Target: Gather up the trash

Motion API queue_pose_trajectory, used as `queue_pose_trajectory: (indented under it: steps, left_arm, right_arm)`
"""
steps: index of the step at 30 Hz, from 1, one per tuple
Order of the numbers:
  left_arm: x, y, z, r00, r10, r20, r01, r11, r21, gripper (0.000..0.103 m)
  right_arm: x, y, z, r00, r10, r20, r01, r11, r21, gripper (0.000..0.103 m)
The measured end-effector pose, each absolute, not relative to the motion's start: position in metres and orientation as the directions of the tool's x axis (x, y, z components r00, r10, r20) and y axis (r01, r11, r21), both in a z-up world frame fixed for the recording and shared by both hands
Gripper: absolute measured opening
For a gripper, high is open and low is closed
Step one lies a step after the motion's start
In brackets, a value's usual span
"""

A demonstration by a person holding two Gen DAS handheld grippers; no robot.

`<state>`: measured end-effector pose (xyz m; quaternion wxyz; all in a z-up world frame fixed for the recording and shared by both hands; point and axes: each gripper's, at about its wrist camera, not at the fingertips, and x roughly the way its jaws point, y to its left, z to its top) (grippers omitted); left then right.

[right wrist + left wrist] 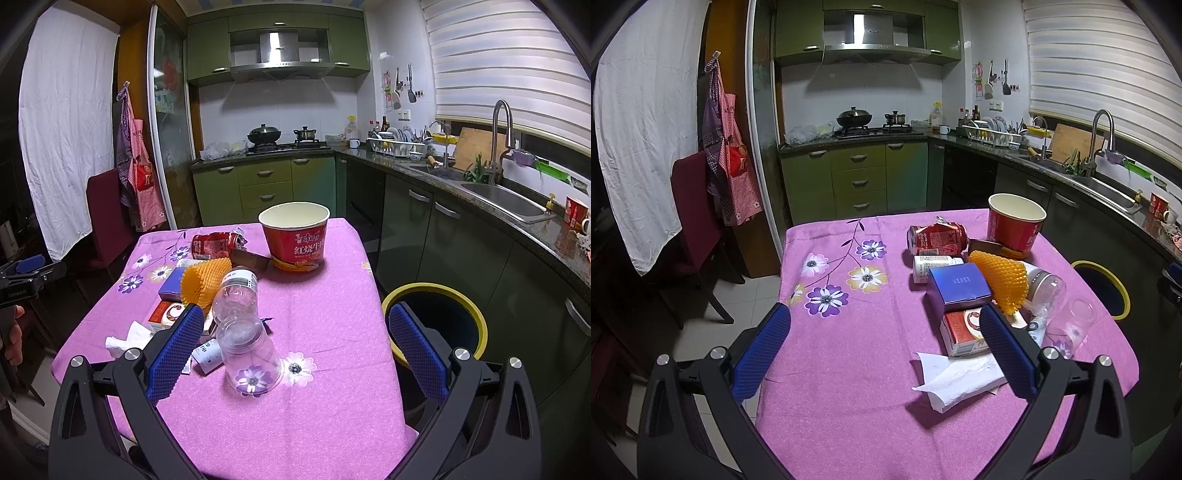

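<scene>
1. the left gripper (884, 341) hangs above the near part of the surface (849, 406), which is covered by a pink flowered cloth; its jaws stand wide apart with nothing between them.
2. the right gripper (295, 347) hangs over the near right part of the same surface, jaws also wide apart and gripping nothing; seen between them is a clear plastic bottle (242, 325) lying on its side.
3. the trash sits in a loose cluster toward the right half of the surface in the left wrist view. at the far edge stands an upright red noodle cup (1015, 225), open and facing up.
4. just left of the cup lies a crushed red soda can (936, 236) on its side, and in front of it a small white bottle (932, 267), also lying down.
5. a blue box (958, 290) rests partly on a red and white carton (962, 334); an orange foam net (1001, 282) leans against the blue box on its right.
6. a crumpled white paper towel (960, 378) lies nearest the left gripper, touching the carton's near end.
7. a small white printed packet (205, 354) lies beside the clear bottle, by the right gripper's left finger.
8. a dark bin with a yellow rim (436, 291) stands on the floor just beside the right edge of the surface, between it and the dark cabinets.
</scene>
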<state>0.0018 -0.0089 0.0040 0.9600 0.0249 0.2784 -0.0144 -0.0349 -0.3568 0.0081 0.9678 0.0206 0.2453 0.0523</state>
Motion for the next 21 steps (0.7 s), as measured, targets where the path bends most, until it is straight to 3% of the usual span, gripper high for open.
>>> queue_pose_trajectory:
  steps: [21]
  left_arm:
    - [0.0015, -0.0107, 0.0001, 0.838, -0.017, -0.546, 0.047, 0.998, 0.040, 0.097]
  right_arm:
    - [-0.0339, -0.3557, 0.0059, 0.870, 0.114, -0.479, -0.092, 0.993, 0.070, 0.099]
